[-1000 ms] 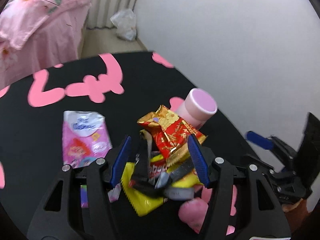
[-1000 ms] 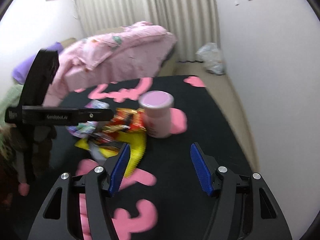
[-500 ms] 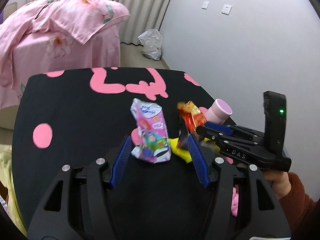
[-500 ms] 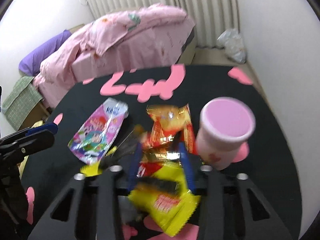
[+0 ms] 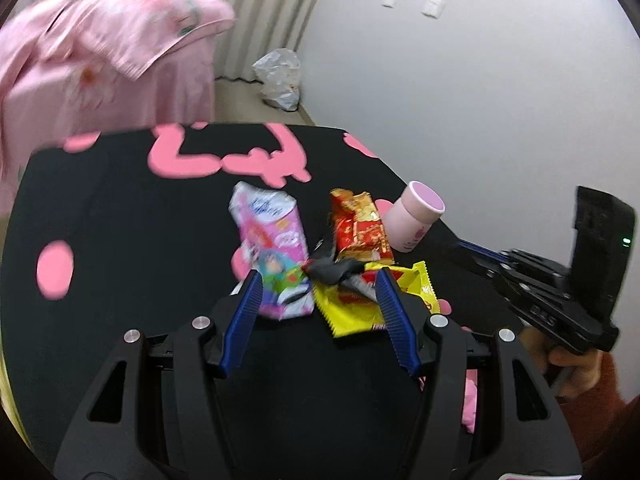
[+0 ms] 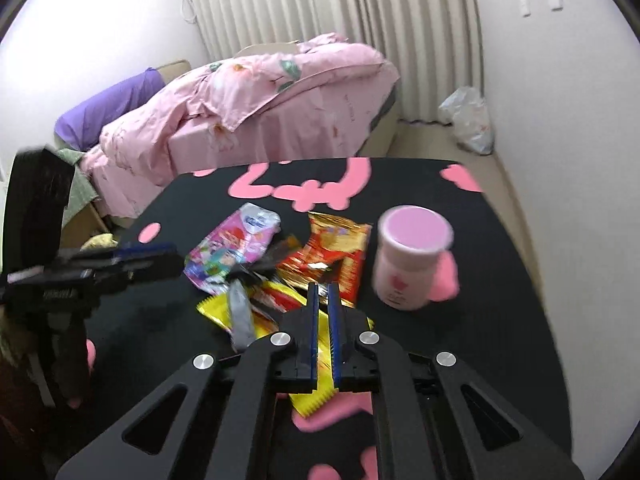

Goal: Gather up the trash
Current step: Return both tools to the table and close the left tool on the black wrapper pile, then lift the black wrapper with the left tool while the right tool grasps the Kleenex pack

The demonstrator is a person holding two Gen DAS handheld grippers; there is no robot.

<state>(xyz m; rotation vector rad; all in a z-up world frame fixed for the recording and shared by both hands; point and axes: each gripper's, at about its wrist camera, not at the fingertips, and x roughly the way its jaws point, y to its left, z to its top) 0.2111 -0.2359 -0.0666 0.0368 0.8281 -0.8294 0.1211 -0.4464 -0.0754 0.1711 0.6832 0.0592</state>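
Left gripper wide apart, nothing between fingers, hovering above wrapper pile. Right gripper nearly closed, narrow slit between blue pads; whether anything is pinched, cannot tell. Trash lies on black table with pink shapes: pink wrapper on left, red wrapper beside it, yellow wrapper nearest, partly under grey wrapper. Pink cup upright just right of pile. Pink bedding behind table; white bag on floor by wall.
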